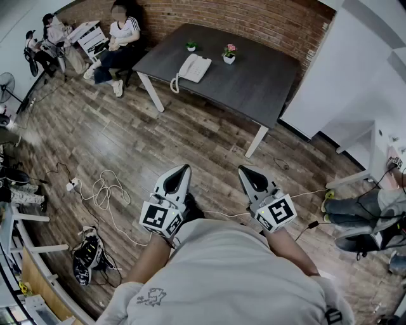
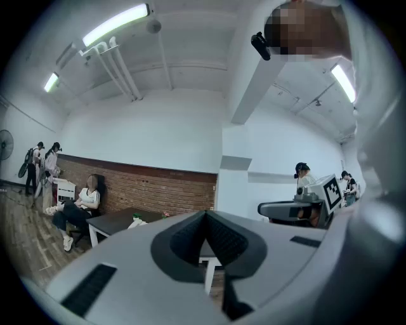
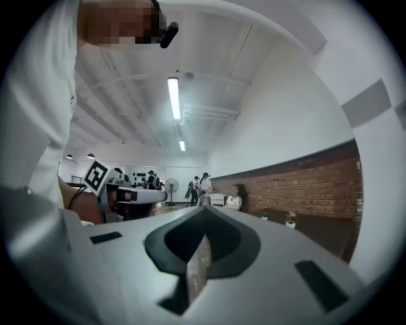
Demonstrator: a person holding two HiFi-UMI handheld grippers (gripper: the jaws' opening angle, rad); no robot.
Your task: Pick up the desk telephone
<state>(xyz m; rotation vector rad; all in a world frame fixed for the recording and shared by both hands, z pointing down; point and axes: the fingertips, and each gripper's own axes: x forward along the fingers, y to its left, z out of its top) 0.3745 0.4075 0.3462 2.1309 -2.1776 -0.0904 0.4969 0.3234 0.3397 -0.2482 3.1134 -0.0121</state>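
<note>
Resting on the far counter, the telephone seems light, stiff; grasp its base. Left claw, right claw: clenched, empty.

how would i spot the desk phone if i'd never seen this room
Find the red brick wall at the room's far end; a dark grey rectangular table stands in front of it. On its left part lies the flat white desk telephone with a coiled cord, far bigger than the two small white-potted plants beside it.
</note>
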